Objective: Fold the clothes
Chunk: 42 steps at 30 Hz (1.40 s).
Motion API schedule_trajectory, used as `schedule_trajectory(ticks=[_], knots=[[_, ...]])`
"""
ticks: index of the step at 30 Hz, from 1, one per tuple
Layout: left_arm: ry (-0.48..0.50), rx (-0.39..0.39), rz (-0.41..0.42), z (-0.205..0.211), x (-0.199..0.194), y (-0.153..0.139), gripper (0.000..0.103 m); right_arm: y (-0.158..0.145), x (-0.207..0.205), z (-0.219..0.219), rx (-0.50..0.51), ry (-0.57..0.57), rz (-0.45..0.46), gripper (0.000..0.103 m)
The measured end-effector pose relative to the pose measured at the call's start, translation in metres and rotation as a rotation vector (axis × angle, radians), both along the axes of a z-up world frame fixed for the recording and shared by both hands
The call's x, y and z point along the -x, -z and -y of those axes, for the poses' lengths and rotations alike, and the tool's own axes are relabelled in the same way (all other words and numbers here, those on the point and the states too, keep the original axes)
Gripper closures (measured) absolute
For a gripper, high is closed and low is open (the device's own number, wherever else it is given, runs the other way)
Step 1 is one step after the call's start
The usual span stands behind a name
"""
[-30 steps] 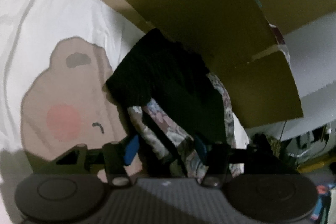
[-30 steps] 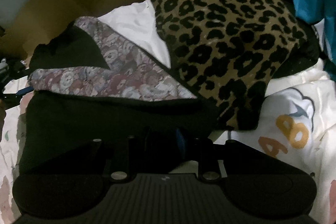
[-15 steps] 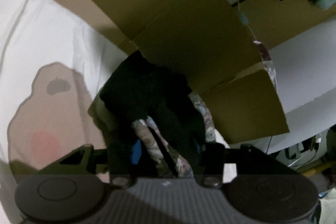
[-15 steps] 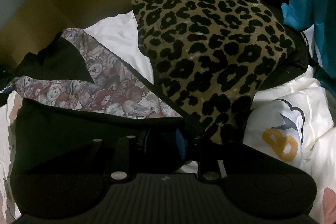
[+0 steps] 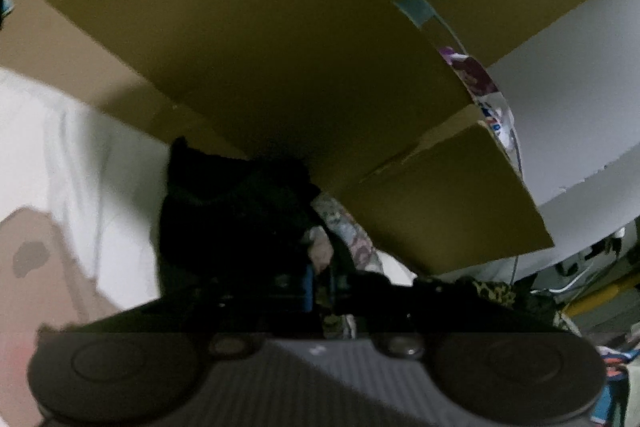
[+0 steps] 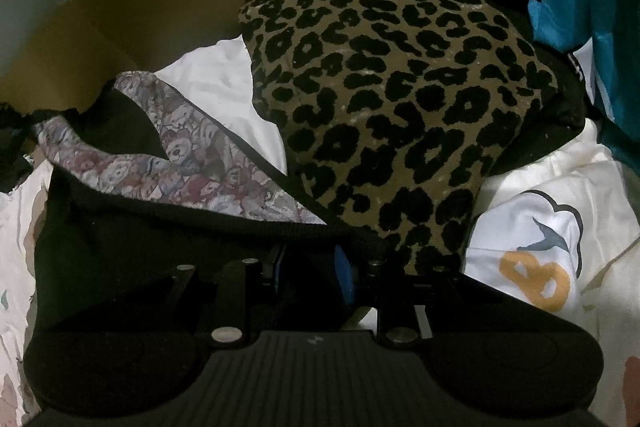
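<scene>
On white bedding point(image 6: 224, 83) | left gripper point(image 5: 319, 281) clenched on black-floral knit garment point(image 5: 240, 211) | right gripper point(image 6: 308, 267) grasping its ribbed hem

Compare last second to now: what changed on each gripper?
Left gripper: jaws went from wide apart to pinched on the bear-print edge of the black garment, and its view swung up toward the cardboard box. Right gripper: unchanged, shut on the garment's black hem; leopard-print cloth stayed put.
</scene>
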<state>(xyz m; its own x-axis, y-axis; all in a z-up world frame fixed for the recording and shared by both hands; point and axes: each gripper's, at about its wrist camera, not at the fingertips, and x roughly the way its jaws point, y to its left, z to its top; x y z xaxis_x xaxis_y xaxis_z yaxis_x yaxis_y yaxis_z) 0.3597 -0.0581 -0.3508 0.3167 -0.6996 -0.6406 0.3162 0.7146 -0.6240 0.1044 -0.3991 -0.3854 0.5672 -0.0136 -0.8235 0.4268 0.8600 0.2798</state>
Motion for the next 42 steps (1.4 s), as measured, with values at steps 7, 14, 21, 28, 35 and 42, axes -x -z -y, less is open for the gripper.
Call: schedule_trajectory(ticks=[7, 14, 21, 28, 35, 42], knots=[[-0.033, -0.052, 0.012, 0.034, -0.012, -0.003, 0.097, 0.003, 0.0, 0.004, -0.011, 0.001, 0.014, 0.071], [-0.073, -0.111, 0.034, 0.066, -0.019, -0.002, 0.098, 0.005, -0.001, 0.007, -0.016, -0.006, 0.023, 0.071], [-0.081, -0.191, 0.068, 0.097, -0.022, 0.008, 0.099, 0.006, 0.0, 0.008, -0.022, -0.007, 0.028, 0.071], [-0.113, -0.201, 0.069, 0.108, -0.025, 0.01, 0.099, 0.005, -0.002, 0.007, -0.022, -0.011, 0.029, 0.071], [-0.11, -0.267, 0.071, 0.123, -0.027, 0.016, 0.099, 0.006, -0.002, 0.006, -0.018, -0.02, 0.028, 0.07], [-0.045, -0.293, 0.115, 0.123, -0.014, 0.005, 0.086, 0.006, -0.001, 0.006, -0.025, -0.013, 0.029, 0.07]])
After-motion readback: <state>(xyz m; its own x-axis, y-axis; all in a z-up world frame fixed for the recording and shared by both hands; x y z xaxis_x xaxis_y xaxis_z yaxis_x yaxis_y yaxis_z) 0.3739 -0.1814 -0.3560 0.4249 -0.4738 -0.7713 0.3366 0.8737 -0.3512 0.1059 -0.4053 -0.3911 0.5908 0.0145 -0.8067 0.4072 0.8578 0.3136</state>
